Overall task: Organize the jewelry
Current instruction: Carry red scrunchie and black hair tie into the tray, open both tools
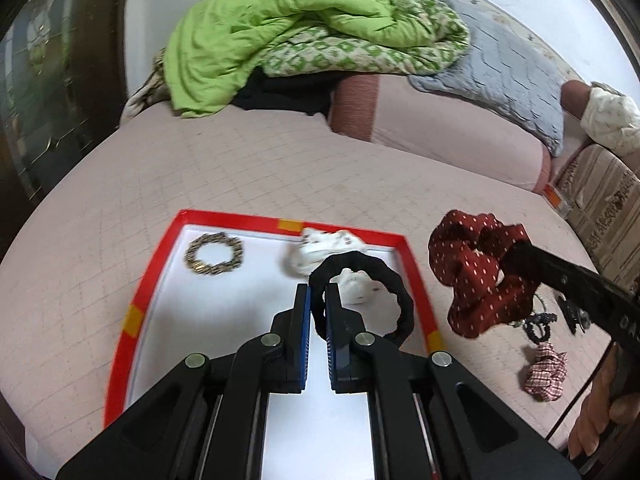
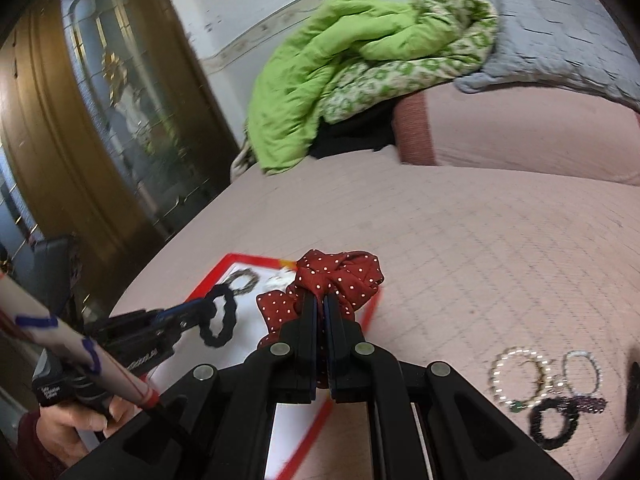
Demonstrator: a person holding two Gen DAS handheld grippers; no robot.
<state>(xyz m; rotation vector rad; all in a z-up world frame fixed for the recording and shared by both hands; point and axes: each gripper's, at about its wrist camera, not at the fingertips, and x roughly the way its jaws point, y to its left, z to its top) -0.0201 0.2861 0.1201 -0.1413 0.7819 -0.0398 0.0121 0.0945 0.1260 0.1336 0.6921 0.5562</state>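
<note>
The left gripper [image 1: 318,300] is pinching the black hair tie [image 1: 384,280], its blue pads pressed against one side of the loop while the rest is hanging over the white floor of the red-rimmed tray [image 1: 140,292]. The right gripper [image 2: 322,308] is clamping the red polka-dot scrunchie [image 2: 340,276], which is bunching above and around its fingertips near the tray's right rim.

Judging by the task, both pieces are being carried into the tray. To do this well, each should be lowered onto bare white floor — away from the bronze beaded bracelet [image 1: 214,254] at the far left and the white scrunchie [image 1: 320,250] lying against the far rim — before the jaws are let go. The soft scrunchie may be clinging to the pads, so a low, slow release looks wise.

On the pink bedspread [image 2: 460,240] to the right, beaded bracelets [image 2: 516,378] and a black beaded ring [image 2: 554,424] are waiting — near each other, well apart from the tray.
</note>
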